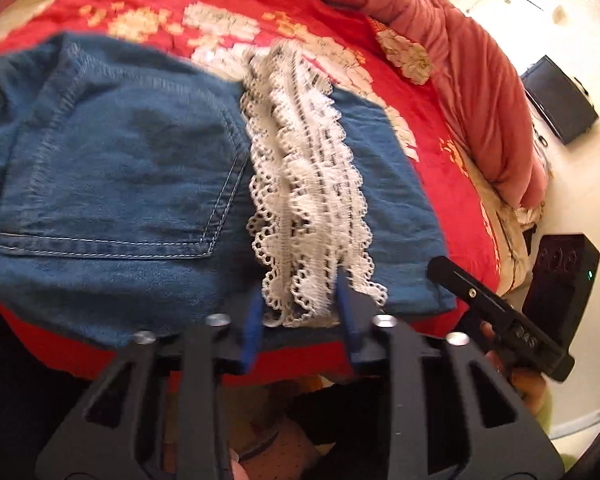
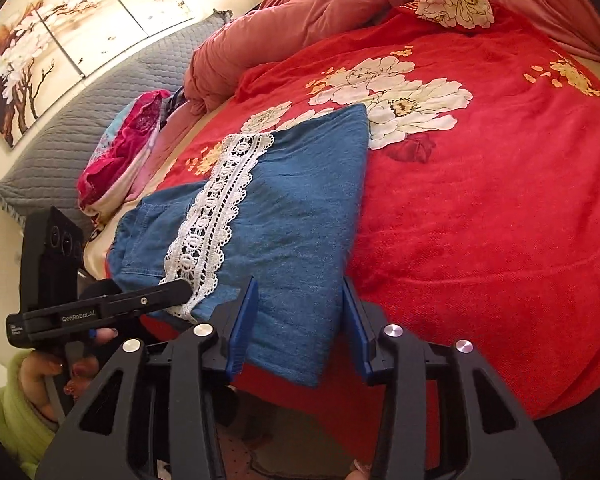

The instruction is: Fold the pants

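Blue denim pants lie folded on the red flowered bedspread, back pocket up, with a white lace trim running down one leg. My left gripper sits at the near edge, its blue pads pressed against the bunched end of the lace and the denim under it. In the right wrist view the pants show their near corner between the pads of my right gripper. The cloth there lies flat and unsqueezed, with red showing beside the right pad. The lace trim is to its left.
A rumpled pink quilt lies along the far side of the bed. A grey quilted pillow and a pile of pink and red clothes sit at the head end. The bed's near edge runs just under both grippers.
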The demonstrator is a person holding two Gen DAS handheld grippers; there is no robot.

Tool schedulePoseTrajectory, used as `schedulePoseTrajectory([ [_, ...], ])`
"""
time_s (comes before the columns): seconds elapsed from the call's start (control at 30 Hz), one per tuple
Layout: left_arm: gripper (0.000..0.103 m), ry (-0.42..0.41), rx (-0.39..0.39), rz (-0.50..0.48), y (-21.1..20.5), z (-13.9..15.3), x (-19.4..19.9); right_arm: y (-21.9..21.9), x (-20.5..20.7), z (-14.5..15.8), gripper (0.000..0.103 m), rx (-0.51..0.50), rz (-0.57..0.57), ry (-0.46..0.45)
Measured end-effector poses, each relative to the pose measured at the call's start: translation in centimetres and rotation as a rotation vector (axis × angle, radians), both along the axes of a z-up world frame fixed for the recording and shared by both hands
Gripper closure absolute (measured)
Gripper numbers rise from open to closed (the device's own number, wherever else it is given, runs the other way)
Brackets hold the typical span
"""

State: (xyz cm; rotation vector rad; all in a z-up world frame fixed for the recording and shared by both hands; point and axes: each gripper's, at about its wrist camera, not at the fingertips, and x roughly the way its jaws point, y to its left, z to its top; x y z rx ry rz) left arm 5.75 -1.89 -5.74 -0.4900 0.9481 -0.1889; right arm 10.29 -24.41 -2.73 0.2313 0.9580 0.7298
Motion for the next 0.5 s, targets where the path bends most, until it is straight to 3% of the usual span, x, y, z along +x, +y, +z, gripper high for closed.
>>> schedulePoseTrajectory([
  [0.1,0.088,-0.022,0.098,-0.036,-0.7,1.0,-1.2,0.1,-0.2,0.3,0.065,-0.016,0.006,-0.015],
  [0.2,0.083,0.002,0.172,-0.043,-1.2,-0.1,-1.6,0.8,-0.4,0.2,0.066,-0.077,0.010,-0.037],
  [0.5,0.067,0.003,0.182,-0.048,-0.9,-0.3,-1.9,1.2,-0.9,0.5,0.065,-0.144,-0.005,-0.070],
])
